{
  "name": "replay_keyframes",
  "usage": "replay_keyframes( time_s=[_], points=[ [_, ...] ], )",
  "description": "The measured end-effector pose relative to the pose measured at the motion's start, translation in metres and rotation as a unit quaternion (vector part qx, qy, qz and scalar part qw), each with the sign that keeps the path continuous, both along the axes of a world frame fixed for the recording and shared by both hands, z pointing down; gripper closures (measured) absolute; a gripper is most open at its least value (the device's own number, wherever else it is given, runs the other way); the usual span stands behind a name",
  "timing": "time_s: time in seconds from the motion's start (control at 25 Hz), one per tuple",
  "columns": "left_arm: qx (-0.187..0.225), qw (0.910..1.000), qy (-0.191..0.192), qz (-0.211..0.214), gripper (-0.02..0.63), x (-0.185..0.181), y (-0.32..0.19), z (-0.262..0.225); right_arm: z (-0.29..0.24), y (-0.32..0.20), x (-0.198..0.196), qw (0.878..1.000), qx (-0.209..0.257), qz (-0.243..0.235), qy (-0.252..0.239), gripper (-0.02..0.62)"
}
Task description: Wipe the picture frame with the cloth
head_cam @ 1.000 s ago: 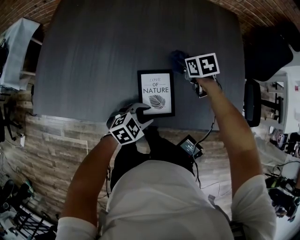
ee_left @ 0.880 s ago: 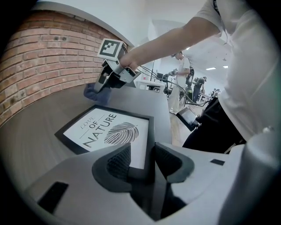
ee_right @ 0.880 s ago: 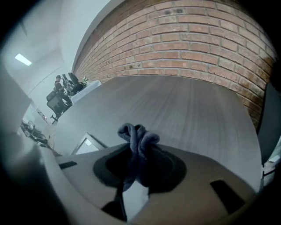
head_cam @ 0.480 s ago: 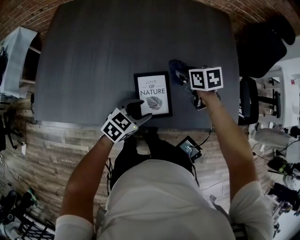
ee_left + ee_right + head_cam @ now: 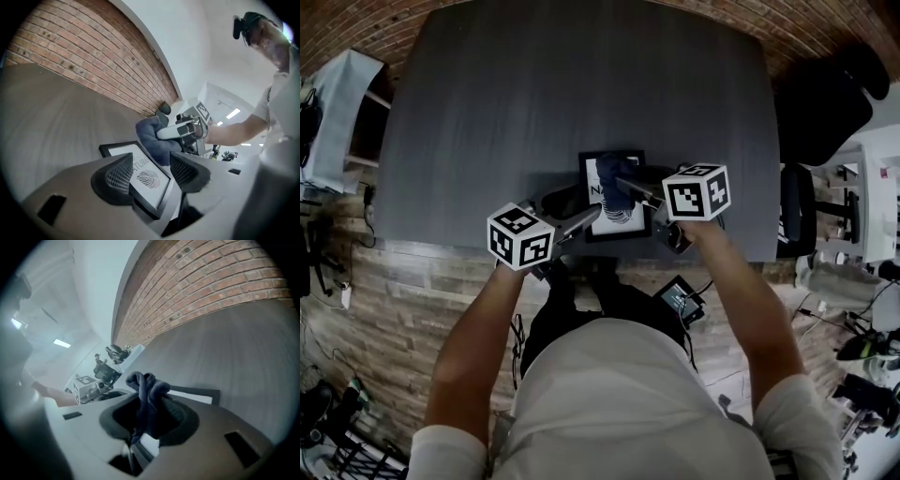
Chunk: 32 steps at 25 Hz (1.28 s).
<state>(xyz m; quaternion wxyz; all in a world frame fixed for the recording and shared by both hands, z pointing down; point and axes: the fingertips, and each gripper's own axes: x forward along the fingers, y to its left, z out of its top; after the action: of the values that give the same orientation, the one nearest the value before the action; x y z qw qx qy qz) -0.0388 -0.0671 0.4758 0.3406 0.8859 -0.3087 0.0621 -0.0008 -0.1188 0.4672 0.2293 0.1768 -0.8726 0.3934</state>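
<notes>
**Asker:** Start at the left claw. What does it show?

**Describer:** Your left claw point(image 5: 150, 165) is released, with its jaws spread wide. They have just been opening. The picture frame point(image 5: 623, 221) shows in the gap between them, and neither pad presses on it.

**Asker:** And the right one?

**Describer:** Your right claw point(image 5: 151, 414) is clenched on the cloth point(image 5: 146, 384), a dark blue bunch that stands up out of the jaws.

**Asker:** Where do the two sit against the frame?

**Describer:** In the head view, your left claw is at the frame's 8 o'clock corner and your right claw at its 3 o'clock side. The cloth lies over the upper part of the print, towards 12 o'clock. Whether it touches the frame cannot be told.

**Asker:** And the frame itself?

**Describer:** It has a black edge, a white print and a leaf drawing. It is on the dark grey table point(image 5: 581, 84), close to the table's 6 o'clock edge, right in front of you. A brick wall point(image 5: 84, 61) runs past the table's far side.
</notes>
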Motion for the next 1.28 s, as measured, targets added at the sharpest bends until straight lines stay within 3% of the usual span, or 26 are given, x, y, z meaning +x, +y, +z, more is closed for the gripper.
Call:
replay_keyframes(
  time_s=[0.16, 0.48, 0.72, 0.96, 1.16, 1.28],
  points=[
    [-0.014, 0.9984, 0.054, 0.006, 0.360, 0.000, 0.006, -0.006, -0.014, 0.020, -0.026, 0.998, -0.012, -0.031, -0.048, 0.488],
    [-0.034, 0.9882, 0.148, 0.022, 0.360, -0.010, 0.019, -0.021, -0.017, 0.041, -0.042, 0.993, -0.052, -0.057, -0.089, 0.488],
    [-0.043, 0.9835, 0.163, 0.065, 0.377, -0.007, 0.034, -0.022, -0.017, 0.064, -0.053, 0.986, -0.086, -0.084, -0.114, 0.488],
    [-0.057, 0.9781, 0.186, 0.073, 0.447, -0.006, 0.041, -0.023, -0.016, 0.071, -0.051, 0.981, -0.123, -0.064, -0.138, 0.483],
    [-0.045, 0.9832, 0.169, 0.053, 0.482, -0.012, 0.033, -0.018, -0.007, 0.055, -0.043, 0.990, -0.087, -0.027, -0.104, 0.386],
    [-0.045, 0.9866, 0.151, 0.044, 0.482, -0.021, 0.028, -0.011, -0.001, 0.042, -0.030, 0.997, -0.052, -0.007, -0.063, 0.382]
  ],
)
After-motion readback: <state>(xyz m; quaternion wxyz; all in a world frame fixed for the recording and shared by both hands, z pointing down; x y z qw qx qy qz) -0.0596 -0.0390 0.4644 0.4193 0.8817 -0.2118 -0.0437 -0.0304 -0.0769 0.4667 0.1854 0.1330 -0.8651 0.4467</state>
